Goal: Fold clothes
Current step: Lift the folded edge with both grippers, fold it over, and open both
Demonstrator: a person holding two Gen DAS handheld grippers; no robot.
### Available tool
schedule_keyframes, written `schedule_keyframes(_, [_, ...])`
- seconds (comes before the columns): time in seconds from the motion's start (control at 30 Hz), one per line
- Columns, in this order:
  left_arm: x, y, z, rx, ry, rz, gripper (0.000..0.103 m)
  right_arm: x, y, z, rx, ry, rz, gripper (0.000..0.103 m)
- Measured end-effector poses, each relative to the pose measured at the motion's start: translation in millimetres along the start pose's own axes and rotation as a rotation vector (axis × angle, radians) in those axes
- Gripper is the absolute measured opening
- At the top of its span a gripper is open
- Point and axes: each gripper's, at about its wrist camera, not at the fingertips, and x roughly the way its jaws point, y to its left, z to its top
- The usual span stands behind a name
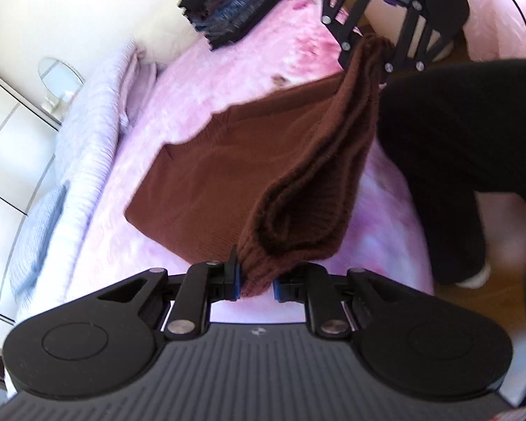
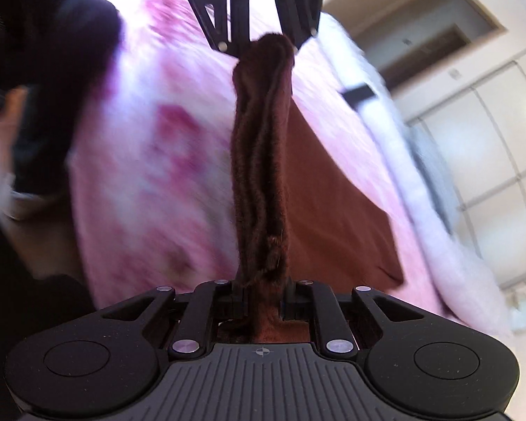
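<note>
A brown knitted garment (image 1: 210,175) lies partly on a pink bed cover (image 1: 228,70). One thick, doubled edge of it is lifted off the bed and stretched between both grippers. My left gripper (image 1: 256,282) is shut on one end of that edge. In the left wrist view my right gripper (image 1: 370,47) pinches the far end at the top. In the right wrist view my right gripper (image 2: 262,298) is shut on the brown garment (image 2: 261,161), and my left gripper (image 2: 268,44) holds the other end. The rest of the garment hangs down to the bed on one side.
A stack of folded dark clothes (image 1: 238,7) sits at the far end of the bed. A pale quilted blanket (image 1: 87,133) runs along the bed's side by white cupboards (image 2: 491,147). A person's black-clad leg (image 1: 456,147) stands beside the bed on a wooden floor.
</note>
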Motion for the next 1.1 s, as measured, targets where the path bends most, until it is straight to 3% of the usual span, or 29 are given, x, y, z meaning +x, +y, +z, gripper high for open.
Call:
schedule_keyframes(0.17, [-15,0,-4,-0.074,-0.046,-0.065,0.013,-23,-2,8,0.008,0.011,0.059,0.014])
schedule_keyframes(0.33, [-21,79,11,-0.234,-0.154,-0.052,0.013,-59,-68,-2,0.132,-0.061,-0.015,0.014])
schedule_keyframes(0.4, [-15,116,19,-0.287,-0.182,-0.039,0.013,-55,-107,-2,0.159,-0.085,-0.049,0.014])
schedule_keyframes(0.7, [89,245,26,-0.468,-0.141,-0.057,0.013,54,-252,-22,0.259,-0.068,-0.065,0.014])
schedule_keyframes(0.9, [168,278,3,-0.555,-0.046,-0.13,0.014,125,-299,-53,0.419,-0.014,0.034,0.014])
schedule_keyframes(1.1, [235,272,-26,-0.618,0.057,-0.214,0.014,183,-311,-85,0.563,0.053,0.129,0.014])
